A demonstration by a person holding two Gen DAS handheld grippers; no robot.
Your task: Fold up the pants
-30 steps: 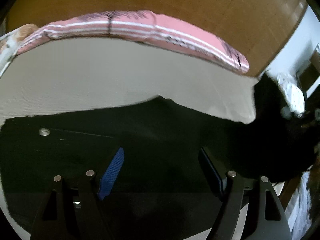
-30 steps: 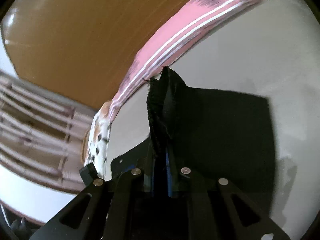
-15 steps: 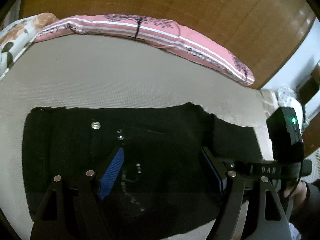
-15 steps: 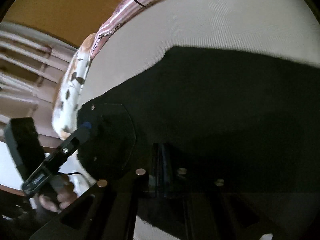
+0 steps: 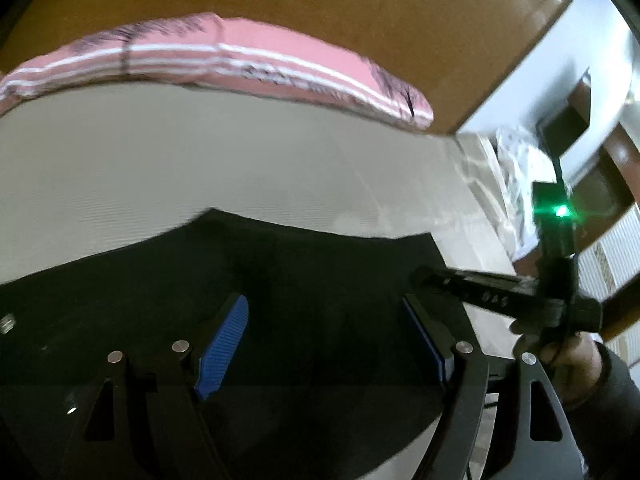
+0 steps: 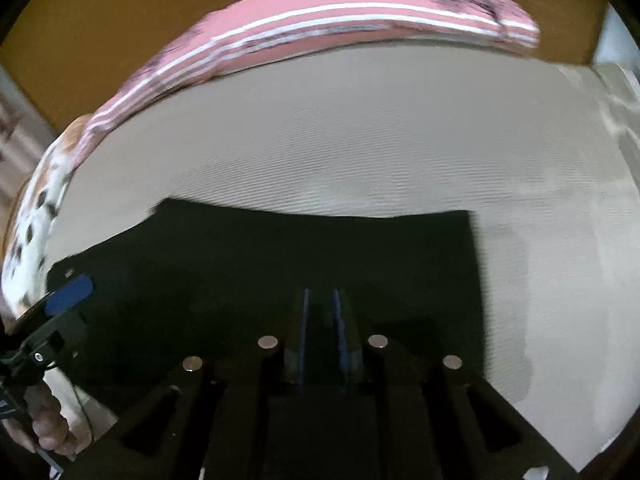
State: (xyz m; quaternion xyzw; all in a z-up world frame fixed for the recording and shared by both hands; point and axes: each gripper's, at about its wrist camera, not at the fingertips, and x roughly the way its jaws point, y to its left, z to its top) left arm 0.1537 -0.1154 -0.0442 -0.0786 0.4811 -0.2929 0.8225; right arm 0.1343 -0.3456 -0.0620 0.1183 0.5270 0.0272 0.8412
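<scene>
Since the black pants point(image 6: 280, 272) already lie flat in a compact rectangle on the bed point(image 6: 360, 140), we're nearly done: left gripper point(image 5: 328, 340) spread wide, right gripper point(image 6: 320, 336) slightly parted, both empty.

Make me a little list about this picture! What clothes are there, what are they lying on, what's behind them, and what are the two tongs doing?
Clothes: black pants, lying flat
Lying on: beige bed
Behind: pink striped pillow along a wooden headboard
Left tongs: open wide above the pants, holding nothing
Right tongs: fingers nearly together with a narrow gap, nothing seen between them
</scene>
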